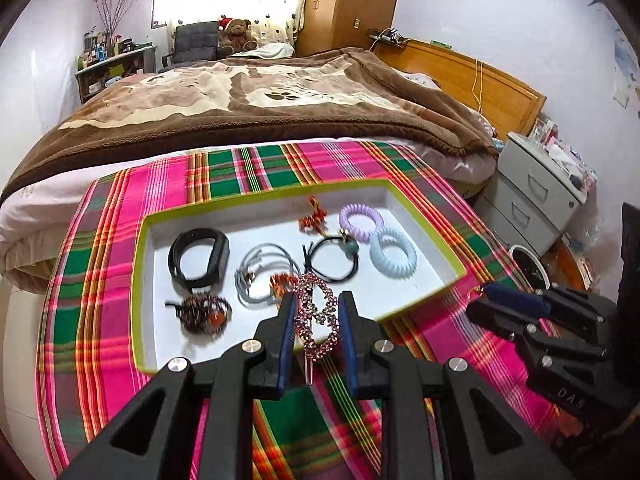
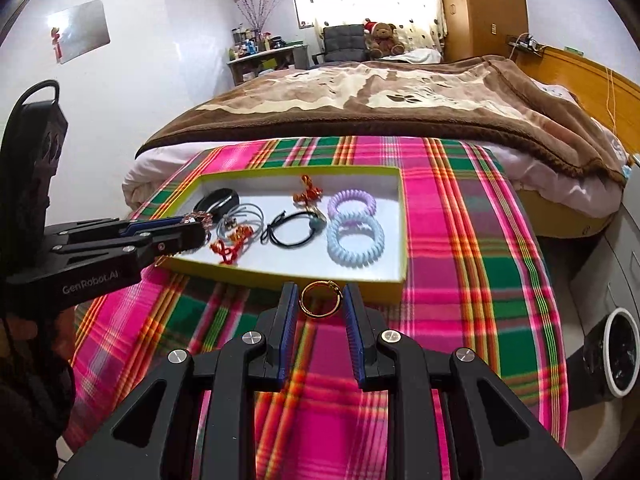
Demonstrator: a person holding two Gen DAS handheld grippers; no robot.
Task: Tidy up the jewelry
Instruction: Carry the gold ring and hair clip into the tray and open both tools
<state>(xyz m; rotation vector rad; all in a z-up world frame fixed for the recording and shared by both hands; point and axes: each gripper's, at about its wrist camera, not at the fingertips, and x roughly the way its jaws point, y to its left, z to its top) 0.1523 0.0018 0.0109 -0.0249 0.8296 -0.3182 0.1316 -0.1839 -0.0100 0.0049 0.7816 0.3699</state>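
Note:
A shallow white tray with a lime-green rim (image 1: 140,264) lies on a plaid cloth; it also shows in the right wrist view (image 2: 402,240). In it lie a black band (image 1: 198,258), grey bracelets (image 1: 260,276), a black hair tie (image 1: 332,258), a lilac coil tie (image 1: 360,220), a pale blue coil tie (image 1: 394,254) and a beaded piece (image 1: 204,314). My left gripper (image 1: 316,300) is shut on a pink rhinestone hair clip (image 1: 316,316) above the tray's near edge. My right gripper (image 2: 320,292) is shut on a gold ring (image 2: 320,300), just in front of the tray's near rim.
The plaid cloth (image 2: 460,240) covers the foot of a bed with a brown blanket (image 1: 248,112). A grey drawer unit (image 1: 532,196) and a round bin (image 1: 528,268) stand at the right. The right gripper also shows in the left wrist view (image 1: 500,300).

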